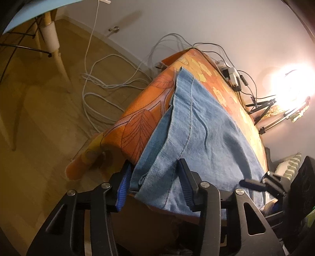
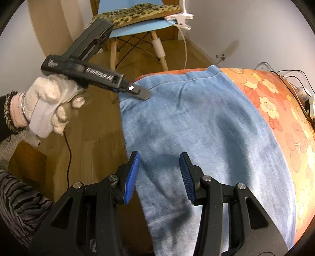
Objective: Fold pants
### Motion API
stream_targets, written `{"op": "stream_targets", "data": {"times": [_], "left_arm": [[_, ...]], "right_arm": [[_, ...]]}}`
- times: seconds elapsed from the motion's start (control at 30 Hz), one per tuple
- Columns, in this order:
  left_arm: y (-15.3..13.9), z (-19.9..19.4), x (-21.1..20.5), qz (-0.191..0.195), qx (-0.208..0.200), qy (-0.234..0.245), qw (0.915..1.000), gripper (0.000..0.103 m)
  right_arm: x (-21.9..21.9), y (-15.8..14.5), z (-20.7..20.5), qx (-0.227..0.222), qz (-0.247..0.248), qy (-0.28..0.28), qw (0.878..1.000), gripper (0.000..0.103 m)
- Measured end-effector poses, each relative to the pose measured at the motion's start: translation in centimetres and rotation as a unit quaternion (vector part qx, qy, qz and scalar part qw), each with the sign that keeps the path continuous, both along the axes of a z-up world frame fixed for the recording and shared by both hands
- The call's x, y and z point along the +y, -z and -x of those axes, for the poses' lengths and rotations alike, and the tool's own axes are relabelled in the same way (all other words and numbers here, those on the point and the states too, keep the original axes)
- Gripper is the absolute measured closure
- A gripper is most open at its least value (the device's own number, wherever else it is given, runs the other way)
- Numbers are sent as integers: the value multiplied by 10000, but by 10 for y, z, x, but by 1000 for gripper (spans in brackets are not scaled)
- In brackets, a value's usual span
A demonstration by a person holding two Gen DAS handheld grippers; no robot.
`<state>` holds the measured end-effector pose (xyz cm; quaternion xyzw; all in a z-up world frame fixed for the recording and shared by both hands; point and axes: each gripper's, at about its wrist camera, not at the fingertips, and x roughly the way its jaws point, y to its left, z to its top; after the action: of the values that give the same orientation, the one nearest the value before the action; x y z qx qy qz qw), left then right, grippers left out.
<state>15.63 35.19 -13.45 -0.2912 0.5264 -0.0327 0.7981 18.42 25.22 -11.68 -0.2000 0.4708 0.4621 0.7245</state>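
Note:
Light blue pants (image 1: pixel 206 126) (image 2: pixel 206 128) lie spread on a table under an orange flowered cloth (image 1: pixel 137 126) (image 2: pixel 275 106). In the left wrist view my left gripper (image 1: pixel 155 173) straddles the pants' folded edge at the table's near side. Its blue pads (image 1: pixel 124 185) stand apart and do not press the cloth. A white-gloved hand (image 2: pixel 53 102) holds that left gripper (image 2: pixel 144 94) at the pants' far left corner. My right gripper (image 2: pixel 159 173) hovers open over the near part of the pants, its left pad by their edge. The right gripper (image 1: pixel 256 182) also shows at lower right.
White cables (image 1: pixel 102 82) trail over the wooden floor left of the table. A power strip (image 1: pixel 232 75), a small tripod (image 1: pixel 261 106) and a glaring lamp (image 1: pixel 291 82) line the table's far side. A blue chair with a leopard cushion (image 2: pixel 137 11) stands beyond.

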Motion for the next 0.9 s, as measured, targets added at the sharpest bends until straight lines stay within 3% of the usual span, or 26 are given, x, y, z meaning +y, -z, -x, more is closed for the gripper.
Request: {"op": "stream_targets", "data": {"times": [0.27, 0.47, 0.57, 0.7, 0.8, 0.9], "left_arm": [[-21, 5, -13, -557, -23, 203, 9982, 92], [-54, 10, -40, -1032, -459, 477, 9925, 94], [-65, 11, -58, -1097, -651, 703, 9893, 94], [-72, 9, -87, -1278, -791, 1104, 9825, 94], [-72, 7, -99, -1320, -828, 1249, 9799, 94], [-71, 4, -103, -1287, -854, 1259, 9799, 94]], "right_arm": [[0, -8, -37, 162, -38, 492, 9987, 58], [-4, -15, -73, 867, -467, 1132, 9887, 58], [4, -25, -92, 1202, -610, 1234, 9832, 46], [21, -33, -117, 1576, -724, 1430, 9744, 43], [41, -29, -132, 1944, -656, 1501, 9671, 42], [66, -19, -137, 2000, -299, 1422, 9690, 42]]}}
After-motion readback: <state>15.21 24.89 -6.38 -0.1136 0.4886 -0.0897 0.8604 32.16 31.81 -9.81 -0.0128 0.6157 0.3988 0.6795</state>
